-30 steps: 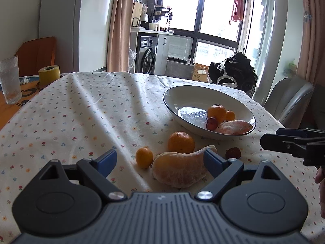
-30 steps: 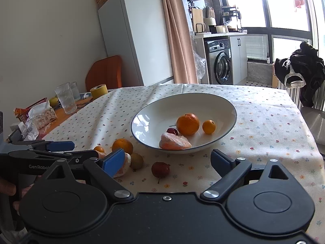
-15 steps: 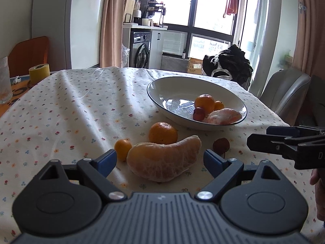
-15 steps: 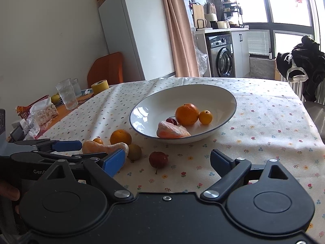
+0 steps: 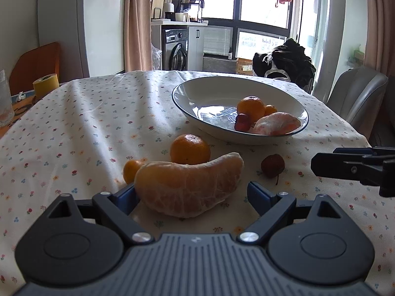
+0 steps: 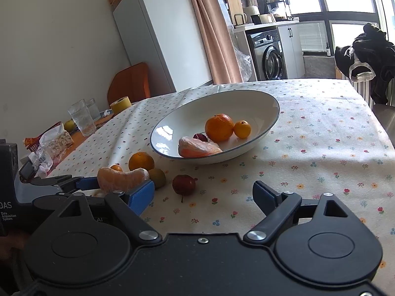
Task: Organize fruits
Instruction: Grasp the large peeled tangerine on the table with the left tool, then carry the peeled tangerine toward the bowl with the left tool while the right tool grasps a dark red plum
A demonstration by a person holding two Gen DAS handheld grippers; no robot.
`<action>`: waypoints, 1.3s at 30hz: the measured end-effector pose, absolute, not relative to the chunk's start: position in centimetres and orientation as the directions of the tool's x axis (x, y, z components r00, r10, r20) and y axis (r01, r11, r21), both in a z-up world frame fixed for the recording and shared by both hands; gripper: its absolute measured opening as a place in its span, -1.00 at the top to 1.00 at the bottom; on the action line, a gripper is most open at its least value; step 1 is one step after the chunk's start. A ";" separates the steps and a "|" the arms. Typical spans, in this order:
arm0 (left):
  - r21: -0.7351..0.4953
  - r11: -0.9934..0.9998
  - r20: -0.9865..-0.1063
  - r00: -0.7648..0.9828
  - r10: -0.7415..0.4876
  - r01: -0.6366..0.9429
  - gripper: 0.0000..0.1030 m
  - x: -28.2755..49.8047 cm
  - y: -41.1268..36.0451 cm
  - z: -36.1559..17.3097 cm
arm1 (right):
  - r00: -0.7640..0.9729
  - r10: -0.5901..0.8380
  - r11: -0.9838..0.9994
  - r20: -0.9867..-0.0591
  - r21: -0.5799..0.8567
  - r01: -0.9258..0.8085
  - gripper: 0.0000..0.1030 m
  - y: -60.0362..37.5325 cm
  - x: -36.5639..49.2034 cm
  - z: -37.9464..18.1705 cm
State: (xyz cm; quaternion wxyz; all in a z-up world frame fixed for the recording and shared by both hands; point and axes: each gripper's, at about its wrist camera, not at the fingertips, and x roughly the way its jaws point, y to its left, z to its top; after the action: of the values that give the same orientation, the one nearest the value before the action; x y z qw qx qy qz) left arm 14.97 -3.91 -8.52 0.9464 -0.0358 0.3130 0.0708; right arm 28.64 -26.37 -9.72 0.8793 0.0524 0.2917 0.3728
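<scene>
Here the left gripper stands wide open around the peeled pomelo segment, which lies on the flowered tablecloth; its left blue pad touches or nearly touches the segment's end, and the right pad stands clear of it, so nothing is clamped. Just behind the segment sit a mandarin and a small kumquat, the latter partly hidden by the segment. A dark red fruit with a stem lies to the right, apart from the rest. From the right wrist view a greenish-brown fruit shows beside the segment; it is hidden in the left view. The right gripper is also spread wide and holds nothing, hovering over bare cloth near the red fruit. Its tip enters the left view at the right edge, cut off by the frame. On the left gripper's body, seen from the right, white lettering reads "Data Acquisition System" under letters that end in "DAS"; the start is cut off. Farther on, the white bowl holds an orange, a small kumquat behind it, a red fruit and another peeled segment. Some writing shows on the bowl's floor, too faint to read. A yellow tape roll and a glass, cut off at the frame's left edge, stand beyond the cloth.
</scene>
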 end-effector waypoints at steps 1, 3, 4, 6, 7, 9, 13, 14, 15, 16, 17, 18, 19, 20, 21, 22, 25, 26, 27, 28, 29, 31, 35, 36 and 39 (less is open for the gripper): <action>-0.019 0.987 -0.605 0.788 0.116 -0.160 -0.76 15.2 -3.9 -8.7 | 0.552 0.686 0.717 -0.474 0.310 -0.625 -0.67 -26.4 28.6 -9.7; -0.008 0.986 -0.615 0.778 0.126 -0.165 -0.76 15.6 -4.0 -8.8 | 0.553 0.686 0.717 -0.474 0.309 -0.625 -0.67 -26.4 28.7 -9.7; 0.002 0.986 -0.617 0.775 0.134 -0.169 -0.76 15.7 -4.2 -8.8 | 0.553 0.685 0.718 -0.474 0.308 -0.625 -0.67 -26.4 28.7 -9.8; 0.016 0.983 -0.618 0.771 0.153 -0.182 -0.77 16.0 -4.4 -8.8 | 0.555 0.684 0.719 -0.474 0.306 -0.624 -0.67 -26.4 28.8 -9.9; 0.020 0.981 -0.618 0.769 0.164 -0.193 -0.77 16.1 -4.4 -8.7 | 0.556 0.684 0.719 -0.473 0.306 -0.624 -0.67 -26.4 28.9 -9.9; 0.023 0.978 -0.616 0.767 0.178 -0.209 -0.77 16.3 -4.6 -8.7 | 0.557 0.685 0.719 -0.470 0.307 -0.624 -0.67 -26.3 29.0 -9.9; 0.023 0.975 -0.610 0.769 0.189 -0.221 -0.71 16.1 -4.5 -8.7 | 0.551 0.690 0.711 -0.469 0.299 -0.637 -0.67 -26.0 29.1 -9.9; 0.013 0.975 -0.609 0.771 0.184 -0.222 -0.70 16.1 -4.4 -8.6 | 0.550 0.690 0.710 -0.471 0.294 -0.639 -0.67 -25.9 29.1 -9.9; 0.005 0.975 -0.607 0.774 0.180 -0.222 -0.69 16.0 -4.3 -8.6 | 0.549 0.690 0.710 -0.472 0.290 -0.642 -0.67 -25.8 29.1 -9.9; 0.000 0.975 -0.605 0.776 0.179 -0.224 -0.69 15.8 -4.2 -8.6 | 0.549 0.690 0.709 -0.473 0.287 -0.644 -0.67 -25.6 29.1 -9.9; -0.004 0.974 -0.601 0.779 0.179 -0.227 -0.68 15.7 -4.1 -8.5 | 0.548 0.690 0.709 -0.473 0.286 -0.645 -0.67 -25.5 29.2 -9.8; -0.011 0.973 -0.596 0.783 0.177 -0.229 -0.68 15.6 -3.9 -8.5 | 0.547 0.689 0.709 -0.475 0.285 -0.645 -0.67 -25.3 29.2 -9.8; -0.026 0.973 -0.589 0.790 0.172 -0.230 -0.67 15.4 -3.7 -8.4 | 0.547 0.687 0.710 -0.478 0.283 -0.645 -0.67 -25.1 29.3 -9.8; -0.036 0.972 -0.583 0.795 0.167 -0.231 -0.67 15.2 -3.5 -8.3 | 0.546 0.685 0.711 -0.482 0.279 -0.645 -0.67 -25.0 29.3 -9.8; -0.049 0.972 -0.576 0.801 0.161 -0.231 -0.67 14.9 -3.3 -8.2 | 0.546 0.682 0.713 -0.487 0.273 -0.646 -0.67 -24.7 29.4 -9.8; -0.061 0.971 -0.569 0.807 0.156 -0.231 -0.67 14.7 -3.0 -8.1 | 0.547 0.678 0.715 -0.491 0.267 -0.647 -0.67 -24.4 29.4 -9.8; -0.093 0.968 -0.550 0.822 0.144 -0.231 -0.67 13.9 -2.3 -7.7 | 0.553 0.665 0.722 -0.502 0.243 -0.648 -0.67 -23.6 29.4 -9.8; -0.101 0.968 -0.546 0.826 0.141 -0.232 -0.67 13.7 -2.0 -7.6 | 0.556 0.659 0.726 -0.507 0.236 -0.646 -0.67 -23.3 29.4 -9.9; -0.110 0.966 -0.541 0.829 0.139 -0.233 -0.67 13.5 -1.8 -7.5 | 0.558 0.654 0.729 -0.511 0.231 -0.644 -0.66 -23.0 29.5 -9.9; -0.119 0.965 -0.535 0.834 0.136 -0.234 -0.67 13.3 -1.6 -7.3 | 0.560 0.650 0.732 -0.514 0.224 -0.644 -0.66 -22.7 29.5 -9.9; -0.124 0.965 -0.528 0.839 0.134 -0.232 -0.67 13.1 -1.5 -7.2 | 0.564 0.644 0.735 -0.517 0.215 -0.643 -0.66 -22.5 29.5 -9.9; -0.130 0.966 -0.513 0.849 0.126 -0.223 -0.67 12.7 -1.3 -6.9 | 0.567 0.636 0.739 -0.524 0.202 -0.642 -0.65 -22.1 29.4 -10.0; -0.144 0.968 -0.490 0.864 0.112 -0.207 -0.67 11.9 -1.2 -6.5 | 0.565 0.624 0.740 -0.539 0.176 -0.649 -0.62 -21.2 29.1 -10.0; -0.145 0.968 -0.486 0.867 0.111 -0.205 -0.67 11.8 -1.1 -6.4 | 0.567 0.621 0.741 -0.541 0.170 -0.650 -0.59 -21.0 29.0 -10.0; -0.147 0.969 -0.478 0.872 0.105 -0.197 -0.67 11.4 -1.0 -6.3 | 0.570 0.615 0.742 -0.545 0.155 -0.652 -0.55 -20.4 29.0 -9.9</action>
State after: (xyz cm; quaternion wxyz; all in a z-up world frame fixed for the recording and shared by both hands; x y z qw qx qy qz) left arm 11.44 -1.01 -6.33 0.9627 -0.0961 0.2406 0.0783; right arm 29.01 -20.36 -9.95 0.8854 -0.0317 0.2950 0.3578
